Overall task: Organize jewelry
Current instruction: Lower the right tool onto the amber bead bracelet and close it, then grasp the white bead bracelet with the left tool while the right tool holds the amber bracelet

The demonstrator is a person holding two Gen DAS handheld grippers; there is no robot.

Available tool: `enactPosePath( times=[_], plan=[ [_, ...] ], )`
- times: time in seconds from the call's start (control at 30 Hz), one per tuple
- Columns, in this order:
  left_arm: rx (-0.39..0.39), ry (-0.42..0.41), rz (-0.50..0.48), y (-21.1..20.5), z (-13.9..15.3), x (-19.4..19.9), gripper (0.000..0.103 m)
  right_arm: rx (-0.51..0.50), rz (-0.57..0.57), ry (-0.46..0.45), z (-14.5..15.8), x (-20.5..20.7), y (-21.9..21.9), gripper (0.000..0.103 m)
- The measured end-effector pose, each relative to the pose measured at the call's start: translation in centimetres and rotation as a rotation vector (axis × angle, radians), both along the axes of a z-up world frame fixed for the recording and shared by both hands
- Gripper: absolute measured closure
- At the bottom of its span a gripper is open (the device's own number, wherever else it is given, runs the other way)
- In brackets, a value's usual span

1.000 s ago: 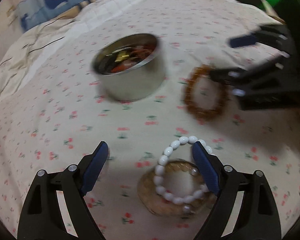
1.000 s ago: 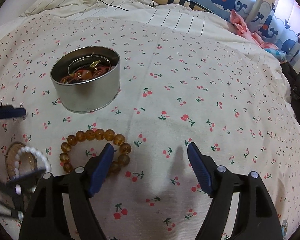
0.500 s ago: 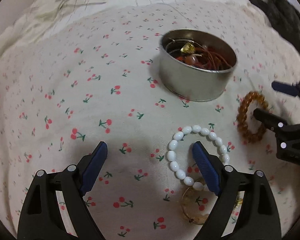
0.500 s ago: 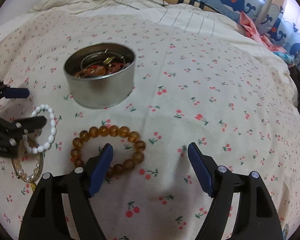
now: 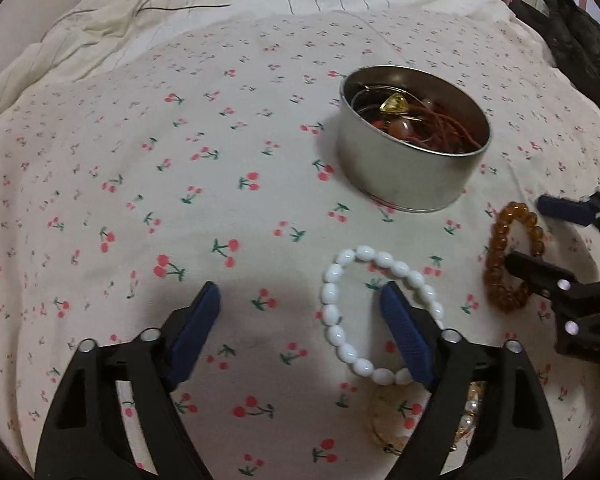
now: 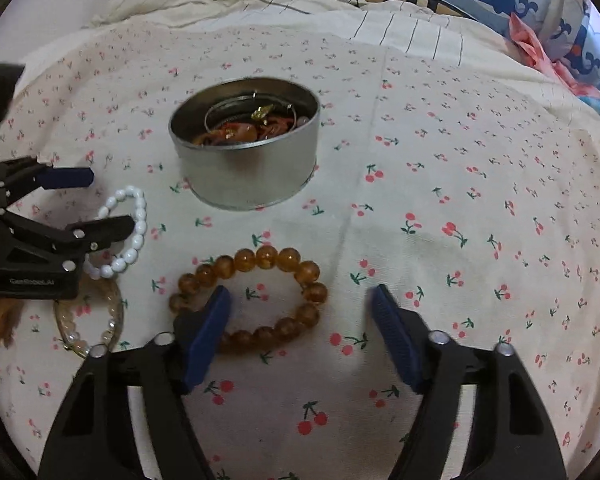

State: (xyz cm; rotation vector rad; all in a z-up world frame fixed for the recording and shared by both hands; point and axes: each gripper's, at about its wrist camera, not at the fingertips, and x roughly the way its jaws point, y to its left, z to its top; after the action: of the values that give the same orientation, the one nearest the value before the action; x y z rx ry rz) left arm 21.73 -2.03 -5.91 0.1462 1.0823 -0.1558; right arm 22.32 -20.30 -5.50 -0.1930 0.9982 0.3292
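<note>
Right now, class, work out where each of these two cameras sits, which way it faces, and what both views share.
Left wrist: on the left gripper, looking forward over the cherry-print bedspread; its open jaws straddle one side of the white bead bracelet; right gripper at the right edge.
Right wrist: on the right gripper, jaws open over the amber bead bracelet; left gripper at left.
Shared: the metal tin of jewelry, both bracelets.
</note>
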Motion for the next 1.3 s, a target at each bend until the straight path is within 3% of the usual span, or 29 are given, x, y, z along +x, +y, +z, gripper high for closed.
enactPosePath(
  times=[0.1, 0.13, 0.17, 0.27, 0.37, 0.43, 0.5, 0.57, 0.67, 0.7, 0.73, 0.77, 0.8, 0.9, 1.0, 1.13, 1.2, 1.23, 1.27, 1.3],
  plan=[
    [-0.032, 0.002, -0.005, 0.0, 0.3, -0.1, 0.045, 0.018, -0.008, 0.000, 0.2, 0.0, -0.5, 0.068],
    [-0.040, -0.003, -0.006, 0.0, 0.4, -0.3, 0.056, 0.018, -0.012, -0.002, 0.2, 0.0, -0.6, 0.078],
    [-0.047, -0.006, -0.008, 0.1, 0.5, -0.5, 0.067, 0.027, -0.017, 0.001, 0.3, 0.1, -0.8, 0.082],
    [-0.079, -0.008, -0.010, 0.5, 0.9, -0.2, 0.090, 0.039, -0.018, -0.001, 0.6, 0.1, -1.1, 0.091],
    [-0.092, -0.009, -0.012, 0.7, 0.8, -0.1, 0.091, 0.023, -0.011, 0.005, 0.4, 0.0, -0.8, 0.089],
    [-0.101, -0.008, -0.010, 0.8, 0.7, -0.2, 0.090, -0.002, -0.001, 0.005, 0.2, -0.1, -0.7, 0.067],
    [-0.108, 0.000, -0.018, 0.8, 0.4, -0.1, 0.085, -0.018, 0.005, 0.002, 0.0, -0.2, -0.7, 0.066],
    [-0.118, -0.001, -0.017, 0.9, 0.3, -0.1, 0.077, -0.017, 0.009, 0.008, 0.0, -0.2, -0.6, 0.066],
    [-0.124, 0.004, -0.036, 0.6, 0.1, -0.1, 0.063, -0.006, 0.039, 0.010, 0.0, -0.5, 0.0, 0.090],
    [-0.118, -0.001, -0.037, 0.5, 0.1, -0.1, 0.064, -0.003, 0.045, 0.003, 0.2, -0.7, 0.1, 0.091],
    [-0.119, -0.006, -0.034, 0.5, 0.2, -0.2, 0.067, 0.019, 0.062, -0.005, 0.5, -0.9, 0.3, 0.091],
    [-0.115, -0.014, -0.032, 0.6, 0.4, -0.2, 0.090, 0.034, 0.070, -0.005, 0.6, -0.9, 0.3, 0.091],
    [-0.109, -0.015, -0.040, 0.7, 0.4, -0.2, 0.096, 0.049, 0.081, -0.013, 0.8, -1.0, 0.5, 0.091],
    [-0.128, -0.012, -0.035, 1.1, 0.5, -0.2, 0.096, 0.039, 0.092, -0.024, 0.9, -0.9, 0.8, 0.090],
    [-0.124, -0.009, -0.039, 1.0, 0.3, -0.1, 0.095, -0.009, 0.091, -0.009, 0.1, -0.8, 1.1, 0.074],
    [-0.158, 0.000, -0.041, 1.3, -0.1, 0.0, 0.090, 0.005, 0.081, 0.010, -0.2, -0.8, 1.0, 0.074],
    [-0.244, 0.004, -0.076, 1.6, -0.3, -0.1, 0.068, 0.012, 0.091, 0.013, -0.2, -0.8, 1.1, 0.083],
    [-0.287, 0.013, -0.104, 1.5, -0.4, -0.1, 0.043, 0.010, 0.093, 0.008, -0.2, -0.9, 1.3, 0.091],
    [-0.290, 0.020, -0.140, 1.0, -0.4, -0.2, 0.034, 0.006, 0.093, 0.001, -0.1, -0.9, 1.4, 0.091],
    [-0.251, 0.010, -0.155, 0.4, -0.3, -0.4, 0.034, 0.006, 0.092, -0.003, 0.0, -1.0, 1.4, 0.091]
  ],
)
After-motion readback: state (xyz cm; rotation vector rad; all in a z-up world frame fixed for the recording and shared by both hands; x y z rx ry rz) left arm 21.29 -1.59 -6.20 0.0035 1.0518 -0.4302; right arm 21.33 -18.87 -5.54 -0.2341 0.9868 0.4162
